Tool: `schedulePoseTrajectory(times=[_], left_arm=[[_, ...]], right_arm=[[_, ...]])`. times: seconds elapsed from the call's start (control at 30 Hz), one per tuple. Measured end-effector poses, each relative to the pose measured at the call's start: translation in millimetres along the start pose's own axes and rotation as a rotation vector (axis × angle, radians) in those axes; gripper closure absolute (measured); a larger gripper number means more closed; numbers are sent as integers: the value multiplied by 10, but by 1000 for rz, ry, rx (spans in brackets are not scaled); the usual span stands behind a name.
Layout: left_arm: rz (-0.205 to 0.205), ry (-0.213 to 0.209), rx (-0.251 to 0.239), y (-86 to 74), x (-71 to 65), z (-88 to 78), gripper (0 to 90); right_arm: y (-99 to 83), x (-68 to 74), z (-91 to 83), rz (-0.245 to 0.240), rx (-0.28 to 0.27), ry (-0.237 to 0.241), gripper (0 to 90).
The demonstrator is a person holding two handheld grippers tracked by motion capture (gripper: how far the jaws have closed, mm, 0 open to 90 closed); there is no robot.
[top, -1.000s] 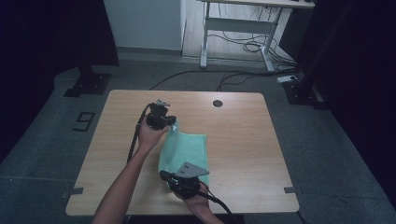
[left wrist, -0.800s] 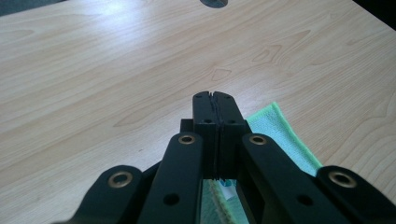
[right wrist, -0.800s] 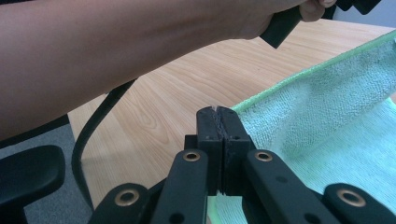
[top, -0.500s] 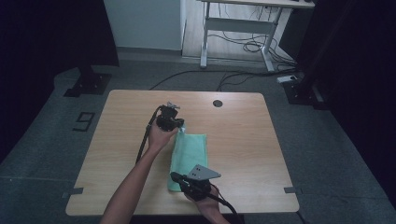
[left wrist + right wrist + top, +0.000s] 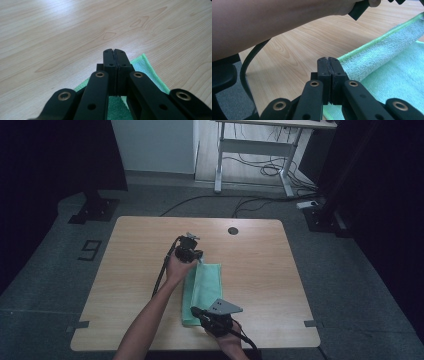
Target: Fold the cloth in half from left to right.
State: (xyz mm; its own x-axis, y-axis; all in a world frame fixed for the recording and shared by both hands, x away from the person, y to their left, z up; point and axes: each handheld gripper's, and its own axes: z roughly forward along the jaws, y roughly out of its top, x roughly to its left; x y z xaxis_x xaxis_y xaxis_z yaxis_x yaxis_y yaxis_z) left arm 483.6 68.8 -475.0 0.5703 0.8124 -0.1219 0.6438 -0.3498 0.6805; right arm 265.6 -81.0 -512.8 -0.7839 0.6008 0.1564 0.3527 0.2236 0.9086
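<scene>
- Lying flat on the light wooden table [image 5: 260,270] is a soft green folded cloth [image 5: 202,292], near the middle and toward the person's side.
- The left gripper [image 5: 197,261] sits at the far end of the cloth, and its black jaws are pressed tight together in the left gripper view [image 5: 115,53].
- A corner of the cloth shows under those jaws; I cannot tell if they pinch it.
- The right gripper [image 5: 196,311] is at the near end of the cloth, with its jaws squeezed together too [image 5: 328,61].
- Its tips sit right at the cloth's rolled edge; I cannot tell if cloth is caught between them.
</scene>
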Motion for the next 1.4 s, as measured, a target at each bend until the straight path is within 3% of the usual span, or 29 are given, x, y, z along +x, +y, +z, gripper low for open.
schedulePoseTrajectory(times=[0.53,0.93,1.4], left_arm=[[7,-8,20,-15,-75,94,888],[-3,-16,24,13,-120,134,888],[19,-9,42,61,-213,271,888]], right_arm=[[-159,-70,-43,31,54,-31,882],[-198,-110,-115,37,49,-48,882],[-284,-229,-212,62,52,-76,882]])
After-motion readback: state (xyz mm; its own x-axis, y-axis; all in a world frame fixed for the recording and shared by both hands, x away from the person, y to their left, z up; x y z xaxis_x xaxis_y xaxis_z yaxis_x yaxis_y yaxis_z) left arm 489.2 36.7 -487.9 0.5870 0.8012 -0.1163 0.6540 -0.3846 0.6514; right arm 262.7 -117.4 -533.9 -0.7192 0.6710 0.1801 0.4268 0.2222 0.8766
